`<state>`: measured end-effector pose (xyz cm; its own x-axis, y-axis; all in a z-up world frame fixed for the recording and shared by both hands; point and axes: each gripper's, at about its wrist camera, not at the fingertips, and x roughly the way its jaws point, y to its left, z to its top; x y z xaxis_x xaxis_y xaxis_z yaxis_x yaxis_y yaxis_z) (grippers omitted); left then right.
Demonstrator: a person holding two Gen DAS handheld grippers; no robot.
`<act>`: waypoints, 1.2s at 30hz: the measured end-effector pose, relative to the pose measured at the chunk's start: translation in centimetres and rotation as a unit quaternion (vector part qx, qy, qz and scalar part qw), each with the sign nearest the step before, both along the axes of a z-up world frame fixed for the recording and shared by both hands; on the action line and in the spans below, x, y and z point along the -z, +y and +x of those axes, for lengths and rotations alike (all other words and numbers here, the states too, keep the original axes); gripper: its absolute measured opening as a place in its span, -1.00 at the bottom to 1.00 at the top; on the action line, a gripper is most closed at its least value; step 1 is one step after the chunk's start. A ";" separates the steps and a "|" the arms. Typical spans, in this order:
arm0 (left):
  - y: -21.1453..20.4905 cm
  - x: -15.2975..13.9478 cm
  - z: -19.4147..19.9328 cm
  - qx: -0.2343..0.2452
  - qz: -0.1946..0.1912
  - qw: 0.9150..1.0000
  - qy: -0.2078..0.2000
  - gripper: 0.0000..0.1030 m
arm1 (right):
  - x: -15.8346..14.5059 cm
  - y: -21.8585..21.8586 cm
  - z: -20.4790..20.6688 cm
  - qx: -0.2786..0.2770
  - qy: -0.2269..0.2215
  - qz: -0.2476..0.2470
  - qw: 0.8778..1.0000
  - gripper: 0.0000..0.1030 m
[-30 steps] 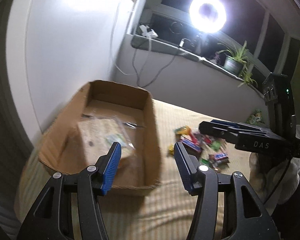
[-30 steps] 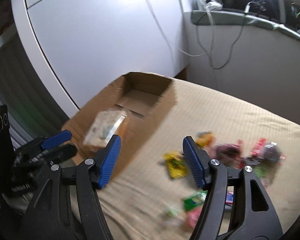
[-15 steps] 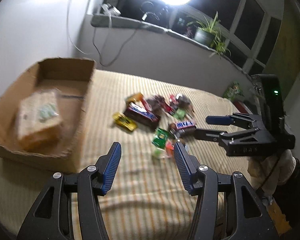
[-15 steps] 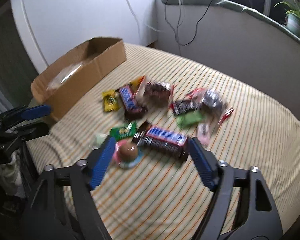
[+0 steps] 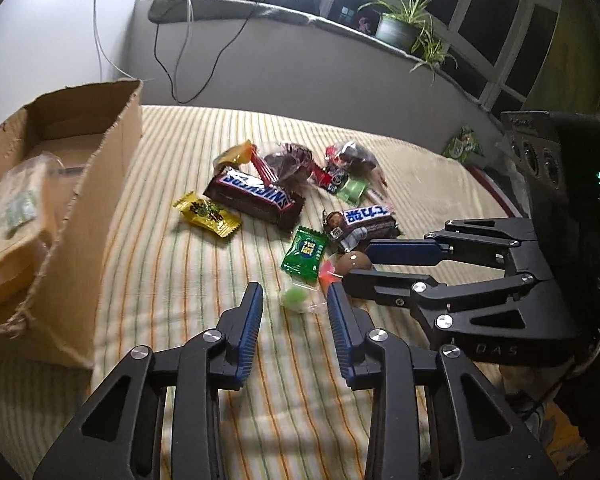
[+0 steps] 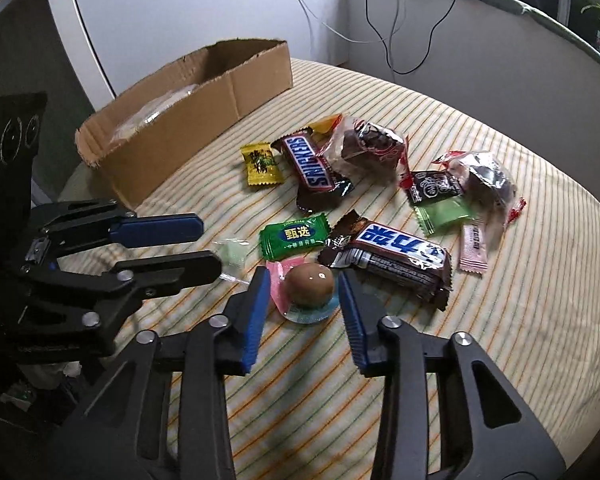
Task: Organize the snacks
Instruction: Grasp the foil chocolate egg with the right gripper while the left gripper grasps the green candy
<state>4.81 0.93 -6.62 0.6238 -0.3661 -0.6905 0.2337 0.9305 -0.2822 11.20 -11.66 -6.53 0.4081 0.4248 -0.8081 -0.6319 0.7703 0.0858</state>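
Your right gripper (image 6: 300,284) has its jaws apart with the round brown chocolate ball on its pink and clear wrapper (image 6: 310,283) sitting directly between the blue pads, in the lower centre of the right wrist view. The ball is round, so no long axis matters; only its wrapper spreads flat toward you and to the left on the striped cloth of the tabletop (image 6: 520,320). It appears that a straight close would catch it.

Your left gripper (image 5: 294,304), jaws also apart and empty, frames the small pale green candy in clear wrap (image 5: 295,299) at the lower centre of its own view. The two candies lie just beside each other, so your grippers crowd one another: the right one's fingers cross the right middle of the left wrist view, close to the left one's right pad.

The brown cardboard box (image 6: 236,92), already holding a clear bagged snack (image 5: 12,216), lies at the upper left, nearer your left gripper. The remaining wrapped bars and sweets lie beyond both grippers.
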 end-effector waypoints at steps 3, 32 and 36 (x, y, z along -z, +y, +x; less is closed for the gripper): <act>-0.4 0.4 0.3 0.008 0.004 1.000 0.005 -0.43 | 0.2 0.3 0.0 -0.003 -0.005 -0.008 1.000 -0.30; 0.7 0.3 -0.1 -0.005 -0.006 1.000 -0.004 -0.59 | 0.6 -0.1 0.9 0.011 0.004 -0.006 1.000 -0.54; 1.3 -0.7 -0.4 -0.011 -0.010 1.000 -0.016 -0.59 | -0.7 0.0 0.3 0.008 -0.009 -0.001 1.000 -0.54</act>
<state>4.42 2.24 -5.96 0.6537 -0.3655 -0.6627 0.2221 0.9297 -0.2937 11.54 -11.69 -5.85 0.4285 0.4169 -0.8016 -0.6209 0.7804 0.0740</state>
